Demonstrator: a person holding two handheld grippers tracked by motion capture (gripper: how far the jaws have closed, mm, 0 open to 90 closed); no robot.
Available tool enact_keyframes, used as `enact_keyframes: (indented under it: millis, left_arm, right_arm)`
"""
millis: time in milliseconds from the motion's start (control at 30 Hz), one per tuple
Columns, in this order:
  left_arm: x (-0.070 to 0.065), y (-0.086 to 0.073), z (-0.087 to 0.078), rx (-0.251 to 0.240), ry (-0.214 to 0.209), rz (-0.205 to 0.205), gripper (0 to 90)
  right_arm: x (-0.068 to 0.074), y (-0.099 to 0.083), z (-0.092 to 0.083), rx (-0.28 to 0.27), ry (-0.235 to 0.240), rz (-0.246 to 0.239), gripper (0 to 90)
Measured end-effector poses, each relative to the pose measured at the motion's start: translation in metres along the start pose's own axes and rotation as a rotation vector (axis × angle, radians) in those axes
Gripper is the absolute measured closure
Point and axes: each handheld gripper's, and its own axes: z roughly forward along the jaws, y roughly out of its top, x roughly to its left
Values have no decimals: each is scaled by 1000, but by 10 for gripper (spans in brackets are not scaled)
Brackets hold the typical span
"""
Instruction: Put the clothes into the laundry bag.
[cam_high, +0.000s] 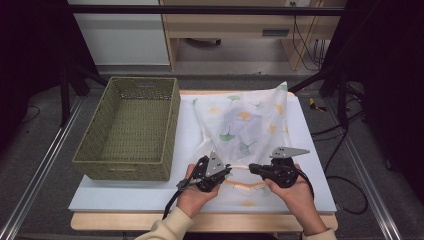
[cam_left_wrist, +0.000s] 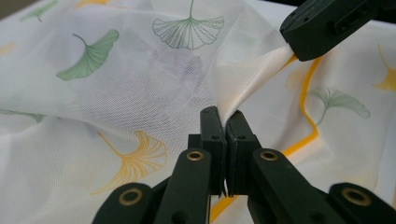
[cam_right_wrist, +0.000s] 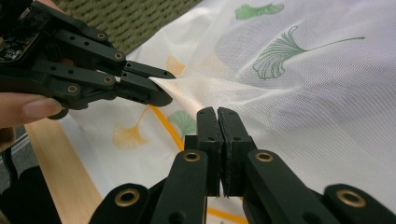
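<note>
A basket (cam_high: 127, 127) is set on the left part of the table (cam_high: 310, 150), reaching from its far edge toward the near side. A cloth (cam_high: 250, 125) is spread to the right of it, just beside the basket. At the cloth's near edge, the left gripper (cam_high: 227, 172) and the right gripper (cam_high: 252, 168) are placed side by side, jaws turned toward each other, the cloth's edge stretched between them.
</note>
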Motion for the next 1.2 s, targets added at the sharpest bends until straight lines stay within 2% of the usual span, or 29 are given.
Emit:
enact_keyframes:
  millis: [233, 367, 467, 600, 800, 967, 1100, 1200]
  left_arm:
    - [-6, -5, 2, 17, -16, -12, 878]
    - [-9, -4, -1, 21, -29, 3, 877]
    - [-10, -9, 1, 48, -36, 14, 876]
    - [-12, -14, 6, 75, -58, 8, 874]
    - [-16, -21, 13, 93, -64, 12, 860]
    - [-18, -27, 15, 94, -62, 11, 844]
    - [-19, -29, 15, 98, -70, 24, 788]
    - [-19, -27, 12, 86, -77, 17, 683]
  right_arm:
    - [3, -13, 4, 48, -3, 2, 888]
    - [3, -17, 4, 62, 5, 3, 888]
    - [3, -18, 6, 81, 6, -7, 888]
    - [0, -23, 11, 116, 14, -3, 887]
    - [-3, -31, 15, 166, 19, -1, 886]
    - [-4, -32, 17, 182, 17, -7, 886]
    - [-5, -34, 20, 199, 8, -11, 885]
    - [-5, -35, 21, 207, 5, -12, 884]
